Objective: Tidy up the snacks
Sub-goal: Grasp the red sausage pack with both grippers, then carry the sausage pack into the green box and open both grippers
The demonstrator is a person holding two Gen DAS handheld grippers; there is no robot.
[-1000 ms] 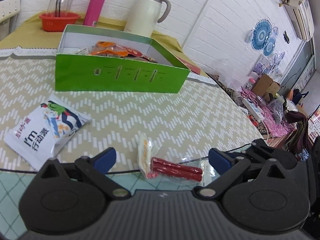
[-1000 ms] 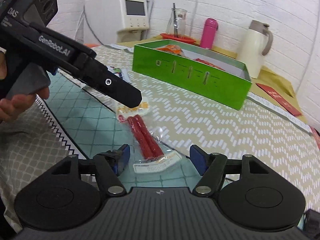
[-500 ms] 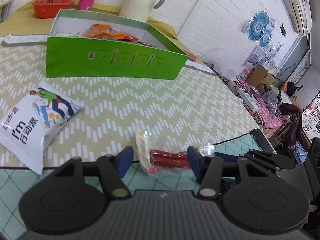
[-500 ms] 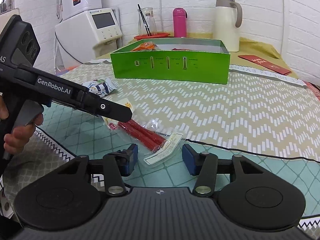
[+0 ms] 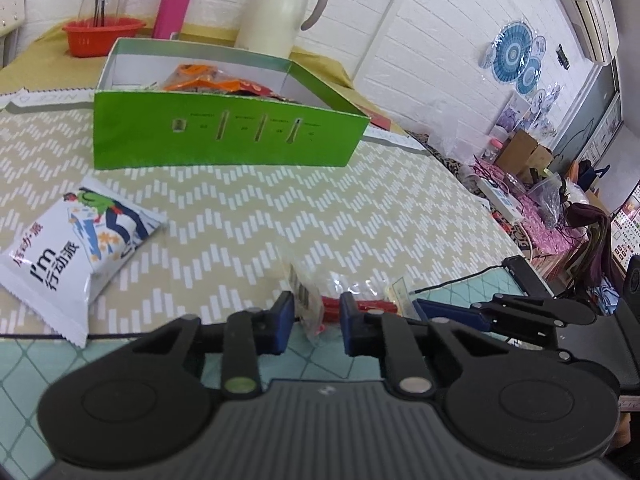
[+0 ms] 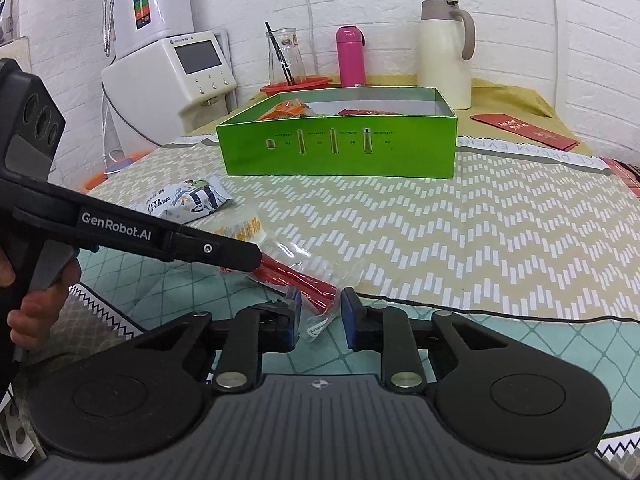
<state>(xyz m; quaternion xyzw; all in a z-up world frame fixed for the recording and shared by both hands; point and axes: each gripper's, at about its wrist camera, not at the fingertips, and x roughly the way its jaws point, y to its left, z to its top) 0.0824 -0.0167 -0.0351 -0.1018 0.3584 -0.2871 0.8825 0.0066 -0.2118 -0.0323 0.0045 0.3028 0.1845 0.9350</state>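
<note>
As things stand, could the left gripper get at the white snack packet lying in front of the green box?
Probably not yet: the left gripper is shut on the clear sausage packet. The way to the white snack packet looks unobstructed across bare tablecloth.

Lived-in home room, likely dining corner; white brick wall (image 6: 400, 0); tabletop (image 6: 440, 232) under zigzag cloth; cream thermos jug (image 6: 444, 52), pink flask (image 6: 351, 56), countertop water dispenser (image 6: 168, 68); wall air conditioner (image 5: 592, 8); cardboard boxes (image 5: 524, 152) and clutter along far wall.
</note>
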